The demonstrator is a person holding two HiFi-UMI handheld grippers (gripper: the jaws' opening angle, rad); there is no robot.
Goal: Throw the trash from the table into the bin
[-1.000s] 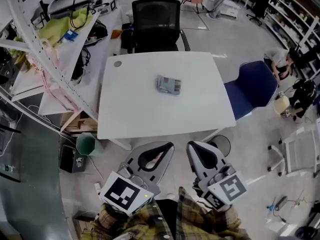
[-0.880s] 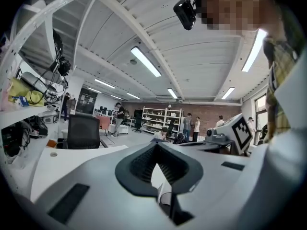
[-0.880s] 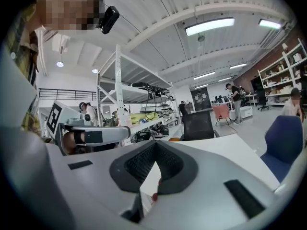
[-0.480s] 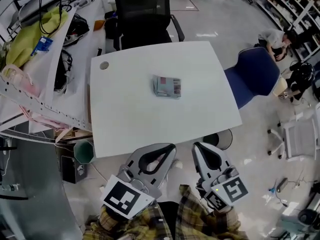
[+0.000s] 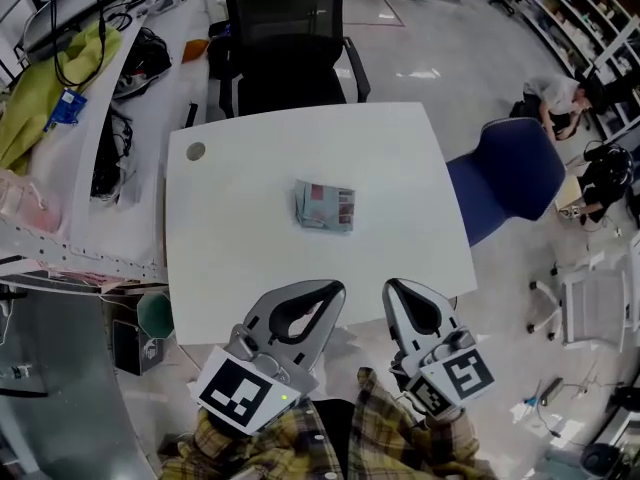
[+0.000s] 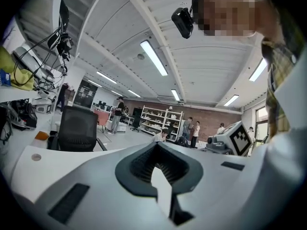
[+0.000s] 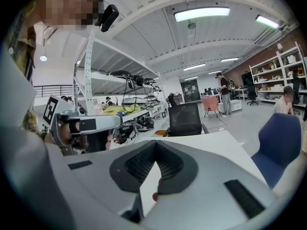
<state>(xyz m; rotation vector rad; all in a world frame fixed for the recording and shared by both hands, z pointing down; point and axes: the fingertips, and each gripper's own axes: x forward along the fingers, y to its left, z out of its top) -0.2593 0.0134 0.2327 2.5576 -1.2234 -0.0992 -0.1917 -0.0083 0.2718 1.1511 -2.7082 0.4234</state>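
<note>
Both grippers have come forward since a second ago, so the tips of the left gripper and the right gripper now reach over the near edge of the white table. Each has its jaws pressed together with nothing between them. Straight ahead of the left gripper and ahead-left of the right one, the crumpled trash lies untouched on the tabletop, while the green bin stands on the floor off to the left gripper's left.
</note>
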